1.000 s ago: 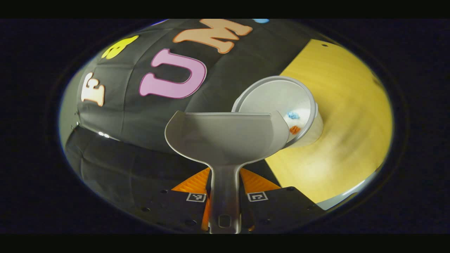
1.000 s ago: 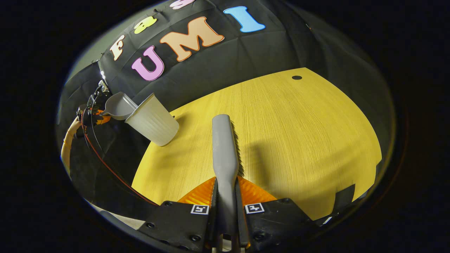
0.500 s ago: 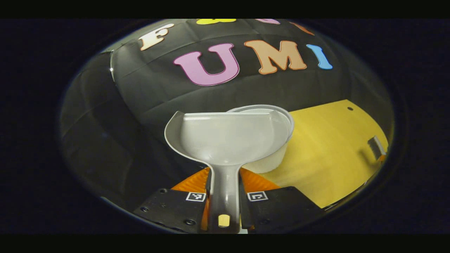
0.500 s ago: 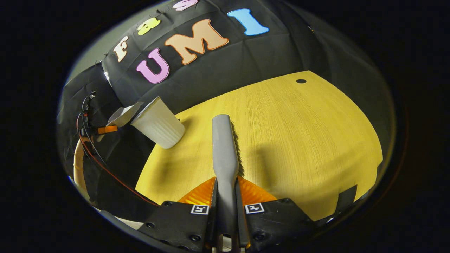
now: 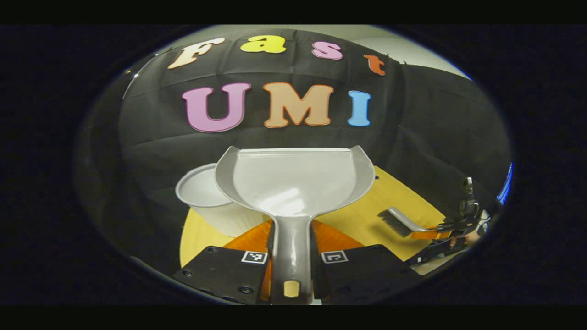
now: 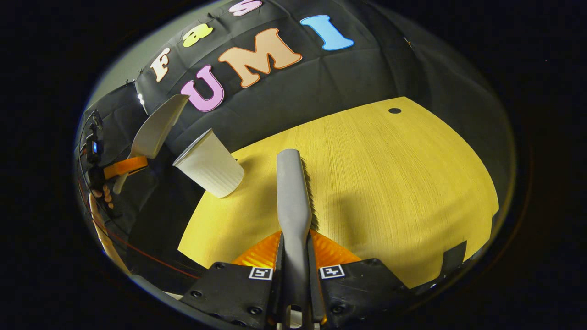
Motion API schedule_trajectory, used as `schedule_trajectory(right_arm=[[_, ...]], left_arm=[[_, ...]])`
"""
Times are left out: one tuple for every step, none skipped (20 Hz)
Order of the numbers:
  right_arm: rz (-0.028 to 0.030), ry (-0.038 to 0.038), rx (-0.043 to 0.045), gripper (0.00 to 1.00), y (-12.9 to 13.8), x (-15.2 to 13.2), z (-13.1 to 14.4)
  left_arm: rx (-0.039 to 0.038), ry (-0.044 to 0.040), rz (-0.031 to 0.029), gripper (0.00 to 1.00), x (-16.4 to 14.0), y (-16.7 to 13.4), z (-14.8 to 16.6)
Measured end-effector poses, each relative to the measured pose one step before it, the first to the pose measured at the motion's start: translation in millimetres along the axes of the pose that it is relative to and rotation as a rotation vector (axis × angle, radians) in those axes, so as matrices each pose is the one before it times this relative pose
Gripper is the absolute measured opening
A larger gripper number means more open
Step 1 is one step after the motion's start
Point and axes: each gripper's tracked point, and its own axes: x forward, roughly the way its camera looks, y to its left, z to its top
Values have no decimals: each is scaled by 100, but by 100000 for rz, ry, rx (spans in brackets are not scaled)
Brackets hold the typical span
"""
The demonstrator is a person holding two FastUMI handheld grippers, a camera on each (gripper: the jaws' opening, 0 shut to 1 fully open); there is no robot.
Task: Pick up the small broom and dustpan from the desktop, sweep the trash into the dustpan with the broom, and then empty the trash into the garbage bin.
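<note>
Altogether one dustpan, one broom, one bin.

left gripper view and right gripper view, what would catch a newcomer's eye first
The grey dustpan, empty, sits front and centre in the left gripper view, its handle clamped in that gripper's jaws. Just behind it a white cup stands at the yellow table edge. In the right gripper view the broom juts forward over the table.

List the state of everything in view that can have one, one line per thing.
dustpan: held by its handle, lifted, pan empty
left gripper: shut on the dustpan handle
broom: held by its handle above the table
right gripper: shut on the broom handle
garbage bin: upright on the table, open-topped
table: bare wood
</note>
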Motion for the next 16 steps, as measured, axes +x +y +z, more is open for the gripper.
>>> schedule_trajectory(right_arm=[[-577,-157,113,21,-181,-230,-197],[-364,-188,510,21,-54,-135,-94],[-726,-608,352,21,-64,-61,-195],[-1014,-529,-148,21,-173,-6,-97],[-1016,-212,-377,22,-65,184,-74],[-890,-4,-565,22,-8,173,-79],[-682,532,-429,21,-11,483,-224],[-338,463,68,22,207,506,-185],[-678,-274,77,21,227,675,-49],[-994,738,128,22,84,717,-203],[-1280,1572,294,21,75,843,-456],[-1005,1237,347,21,39,877,-278],[-1097,797,319,21,32,866,-129],[-1253,-515,-516,21,-123,825,135],[-1915,721,-1393,21,-277,930,-414],[-1567,1520,-1531,22,-361,870,-287]], left_arm=[[-2705,2121,-1428,28,775,-1595,-1681],[-2413,3507,-320,28,635,-1096,-1976],[-2624,2569,986,29,779,-737,-1841],[-1319,3009,2139,29,1123,-385,-1980],[-15,3294,3213,29,1041,53,-1757],[985,2438,3186,29,829,-118,-1946],[1719,3178,1960,29,749,-358,-1514],[282,2402,339,28,415,-498,-1198],[-1794,2186,-953,28,702,-648,-1226],[-3374,1762,-816,29,651,-639,-1099],[-4697,1865,390,29,581,-149,-909],[-3349,1869,1400,28,661,392,-1007],[-2220,1669,2994,28,567,468,-952],[67,271,3618,29,1073,456,-757],[2181,107,3108,31,644,425,-564],[2279,229,2680,29,303,50,-333]])
